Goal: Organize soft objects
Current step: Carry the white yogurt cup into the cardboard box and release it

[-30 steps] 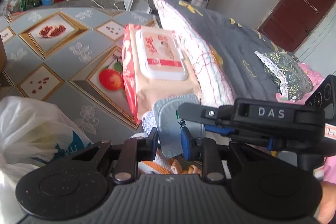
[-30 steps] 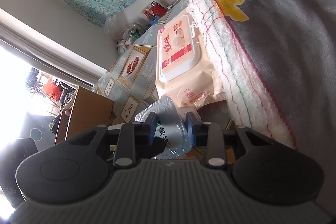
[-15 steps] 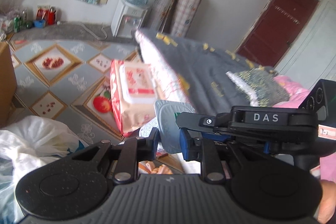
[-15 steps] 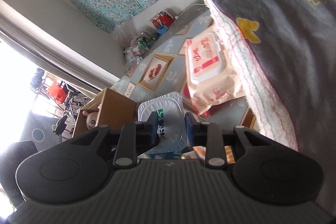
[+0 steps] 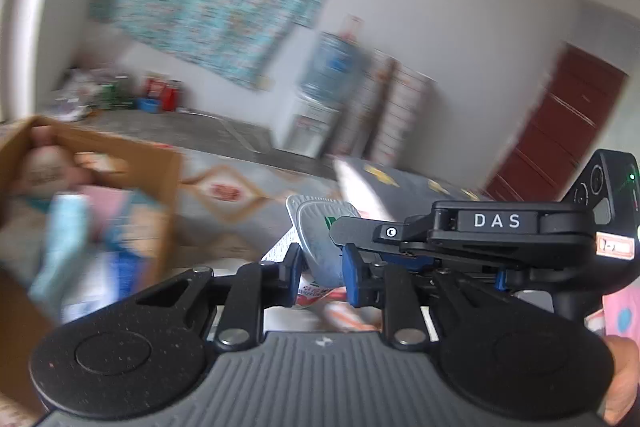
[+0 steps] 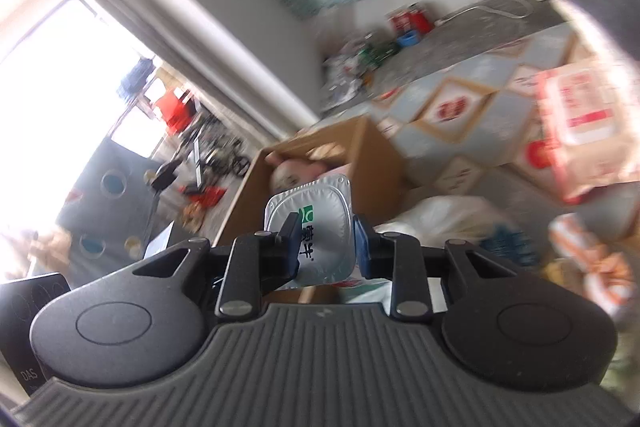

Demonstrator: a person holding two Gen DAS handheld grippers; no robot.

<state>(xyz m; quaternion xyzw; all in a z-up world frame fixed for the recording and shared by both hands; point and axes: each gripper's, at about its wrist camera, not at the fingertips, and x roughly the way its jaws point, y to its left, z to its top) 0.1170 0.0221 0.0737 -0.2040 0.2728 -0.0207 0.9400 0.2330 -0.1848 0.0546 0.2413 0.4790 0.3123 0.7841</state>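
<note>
A silver foil pack with green and black print is held between the fingers of my right gripper, lifted in the air. The same pack shows in the left wrist view, with my left gripper shut on its lower part too. The right gripper's black body crosses the left view at the right. An open cardboard box holding soft items stands beyond the pack; in the left wrist view the box is at the left.
A pink wet-wipes pack lies on the patterned floor mat at right. A white plastic bag sits beside the box. A grey quilt lies ahead. A water dispenser and a red door stand at the far wall.
Both grippers have swung left and up with the foil pack. The cardboard box has come into view; the wipes pack and quilt have slid off to the right.
</note>
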